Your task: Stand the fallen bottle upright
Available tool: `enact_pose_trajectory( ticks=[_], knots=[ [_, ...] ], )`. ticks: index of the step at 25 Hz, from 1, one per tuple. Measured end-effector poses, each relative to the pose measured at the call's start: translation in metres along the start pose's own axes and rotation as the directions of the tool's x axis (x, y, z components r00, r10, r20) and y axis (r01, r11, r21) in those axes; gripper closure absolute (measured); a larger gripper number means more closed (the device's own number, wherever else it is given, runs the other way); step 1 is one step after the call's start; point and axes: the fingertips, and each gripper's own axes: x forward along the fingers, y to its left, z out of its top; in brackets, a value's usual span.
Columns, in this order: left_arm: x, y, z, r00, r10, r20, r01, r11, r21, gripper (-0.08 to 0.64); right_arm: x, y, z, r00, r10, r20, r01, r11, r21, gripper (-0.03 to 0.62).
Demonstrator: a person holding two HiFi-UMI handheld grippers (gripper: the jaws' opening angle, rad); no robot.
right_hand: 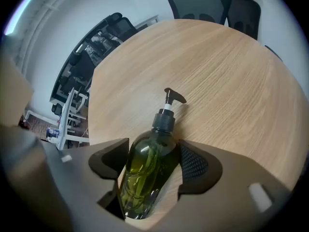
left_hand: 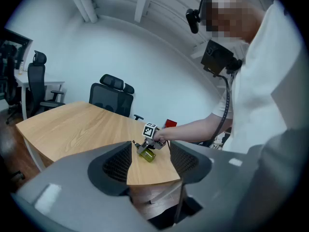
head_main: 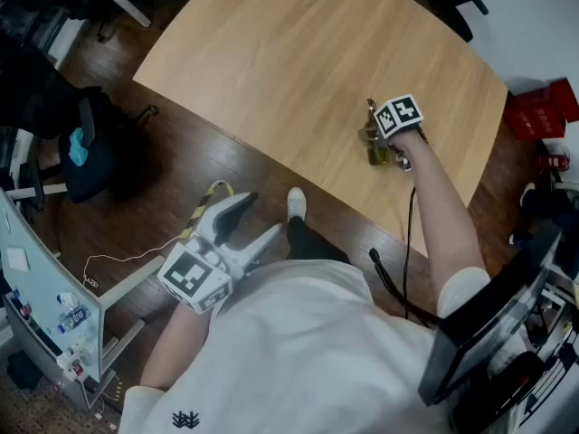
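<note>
The bottle (head_main: 378, 151) is olive-green and clear, with a black pump head. It sits near the right front edge of the wooden table (head_main: 298, 52), tilted, with the pump pointing toward the far side. My right gripper (head_main: 382, 145) is shut on its body; in the right gripper view the bottle (right_hand: 145, 175) fills the gap and both fingers (right_hand: 193, 163) press its sides. My left gripper (head_main: 253, 222) hangs open and empty off the table, near my waist. From the left gripper view the bottle (left_hand: 147, 154) and the right gripper (left_hand: 153, 138) show far ahead between the open jaws.
Black office chairs (left_hand: 113, 93) stand behind the table. A red crate (head_main: 541, 108) sits on the floor at the right. More chairs and a blue cloth (head_main: 78, 147) are at the left, with a white cable (head_main: 127, 259) on the dark wood floor.
</note>
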Motion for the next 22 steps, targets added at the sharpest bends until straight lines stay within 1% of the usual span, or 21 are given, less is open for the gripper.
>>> enact_pose_trajectory(
  ticks=[2, 4, 6, 7, 8, 9, 10, 12, 14, 15, 16, 17, 19, 22],
  knots=[
    [0.002, 0.003, 0.004, 1.0, 0.002, 0.011, -0.002, 1.0, -0.012, 0.312, -0.002, 0.002, 0.001, 1.0, 0.0, 0.02, 0.0, 1.0, 0.003, 0.27],
    [0.007, 0.004, 0.009, 1.0, 0.001, 0.019, -0.001, 1.0, -0.017, 0.314, -0.009, 0.0, 0.004, 0.998, -0.017, 0.056, 0.018, 1.0, -0.012, 0.274],
    [0.011, 0.004, 0.014, 1.0, -0.004, 0.02, 0.004, 1.0, -0.006, 0.316, -0.026, -0.002, 0.013, 0.988, -0.06, 0.142, 0.067, 0.997, -0.046, 0.276],
    [0.012, 0.004, 0.015, 1.0, -0.008, 0.018, 0.008, 1.0, 0.001, 0.316, -0.038, -0.003, 0.021, 0.975, -0.089, 0.206, 0.104, 0.993, -0.061, 0.277],
    [0.013, 0.005, 0.016, 1.0, -0.011, 0.014, 0.011, 1.0, 0.007, 0.316, -0.051, -0.005, 0.029, 0.953, -0.123, 0.277, 0.148, 0.986, -0.073, 0.278],
    [0.015, 0.005, 0.018, 1.0, -0.014, 0.01, 0.014, 1.0, 0.011, 0.316, -0.065, -0.008, 0.038, 0.923, -0.158, 0.35, 0.197, 0.977, -0.08, 0.279],
    [0.018, 0.005, 0.019, 1.0, -0.018, 0.005, 0.018, 1.0, 0.014, 0.316, -0.078, -0.013, 0.047, 0.887, -0.191, 0.42, 0.247, 0.965, -0.083, 0.28],
    [0.023, 0.004, 0.021, 1.0, -0.027, -0.003, 0.027, 0.999, 0.021, 0.316, -0.097, -0.022, 0.059, 0.803, -0.239, 0.546, 0.336, 0.938, -0.083, 0.281],
    [0.024, 0.003, 0.023, 0.999, -0.038, -0.013, 0.038, 0.999, 0.034, 0.316, -0.106, -0.028, 0.065, 0.721, -0.262, 0.642, 0.389, 0.919, -0.062, 0.282],
    [0.026, 0.002, 0.024, 0.999, -0.042, -0.018, 0.043, 0.998, 0.04, 0.316, -0.107, -0.032, 0.065, 0.689, -0.268, 0.674, 0.399, 0.916, -0.044, 0.282],
    [0.027, 0.001, 0.024, 0.999, -0.045, -0.024, 0.046, 0.998, 0.044, 0.316, -0.108, -0.034, 0.065, 0.665, -0.272, 0.696, 0.403, 0.915, -0.027, 0.282],
    [0.027, 0.0, 0.025, 0.999, -0.045, -0.029, 0.046, 0.998, 0.048, 0.316, -0.107, -0.035, 0.064, 0.648, -0.277, 0.71, 0.409, 0.912, -0.017, 0.282],
    [0.024, 0.001, 0.025, 0.998, -0.041, -0.036, 0.043, 0.998, 0.055, 0.316, -0.106, -0.031, 0.064, 0.626, -0.291, 0.724, 0.444, 0.896, -0.023, 0.281],
    [0.014, 0.002, 0.023, 0.998, -0.043, -0.042, 0.045, 0.997, 0.058, 0.316, -0.104, -0.02, 0.063, 0.601, -0.317, 0.734, 0.507, 0.861, -0.044, 0.278]
  ],
)
